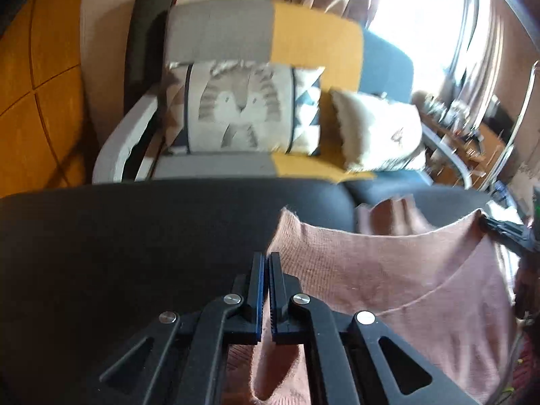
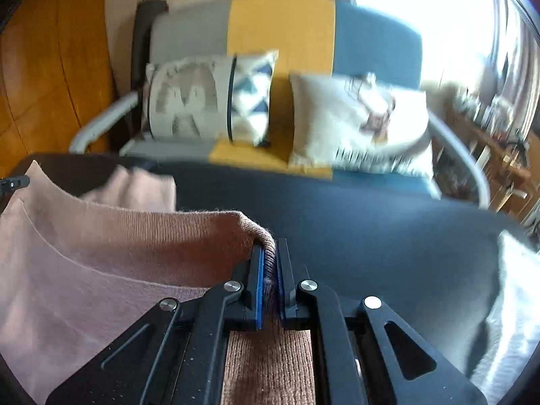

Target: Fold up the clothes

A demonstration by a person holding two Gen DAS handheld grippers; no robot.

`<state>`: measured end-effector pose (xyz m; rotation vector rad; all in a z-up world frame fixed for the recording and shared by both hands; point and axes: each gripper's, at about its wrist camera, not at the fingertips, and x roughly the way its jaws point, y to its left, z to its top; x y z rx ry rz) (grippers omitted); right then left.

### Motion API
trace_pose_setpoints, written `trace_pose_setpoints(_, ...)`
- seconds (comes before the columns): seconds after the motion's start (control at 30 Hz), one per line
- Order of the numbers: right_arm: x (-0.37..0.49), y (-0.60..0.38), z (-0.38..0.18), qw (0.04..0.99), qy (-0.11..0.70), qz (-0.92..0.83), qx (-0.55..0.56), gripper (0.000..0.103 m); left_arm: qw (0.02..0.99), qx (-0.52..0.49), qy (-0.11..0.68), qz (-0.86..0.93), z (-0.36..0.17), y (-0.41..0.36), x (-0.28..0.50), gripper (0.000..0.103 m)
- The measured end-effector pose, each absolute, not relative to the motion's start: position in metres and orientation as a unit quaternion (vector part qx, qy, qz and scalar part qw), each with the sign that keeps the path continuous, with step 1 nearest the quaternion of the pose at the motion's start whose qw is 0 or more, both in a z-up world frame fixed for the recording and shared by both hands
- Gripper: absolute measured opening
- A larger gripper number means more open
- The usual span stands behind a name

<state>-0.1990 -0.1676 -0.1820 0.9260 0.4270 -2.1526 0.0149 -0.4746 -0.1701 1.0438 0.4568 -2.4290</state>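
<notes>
Left claw and right claw, each clamped on the pink knitted sweater's corners above the dark table; best lifted evenly, edge kept taut.

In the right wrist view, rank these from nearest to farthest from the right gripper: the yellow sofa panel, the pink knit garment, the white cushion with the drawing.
1. Pink knit garment: pinched in the right gripper, spreading left.
2. White cushion with the drawing: on the sofa seat beyond the dark surface, right of centre.
3. Yellow sofa panel: the backrest behind the cushions, top centre.
</notes>
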Motion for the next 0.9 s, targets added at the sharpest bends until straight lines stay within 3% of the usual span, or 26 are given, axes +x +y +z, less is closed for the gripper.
trace_pose_setpoints(0.07,-0.204,-0.171,-0.198,0.366,0.168,-0.829,0.387,0.028,0.238,0.404,0.162,-0.868,-0.190,-0.478,0.009,0.002)
trace_pose_setpoints(0.23,-0.203,-0.153,-0.195,0.365,0.148,-0.829,0.397,0.058,0.261,0.449,0.190,-0.833,-0.220,-0.489,0.021,0.006)
trace_pose_setpoints(0.5,-0.161,-0.073,-0.133,0.366,0.074,-0.860,0.348,0.059,0.245,0.389,0.190,-0.868,-0.156,-0.462,0.085,0.013)
trace_pose_setpoints(0.63,-0.119,-0.061,-0.133,0.404,0.087,-0.839,0.354,0.059,0.194,0.376,0.173,-0.889,-0.131,-0.414,0.105,0.017)
trace_pose_setpoints(0.77,-0.092,-0.079,-0.154,0.439,0.116,-0.809,0.372,0.059,0.128,0.387,0.164,-0.898,-0.138,-0.359,0.105,0.017)
trace_pose_setpoints(0.9,-0.101,-0.114,-0.166,0.467,0.116,-0.788,0.385,0.059,0.134,0.413,0.189,-0.880,-0.174,-0.349,0.103,0.017)
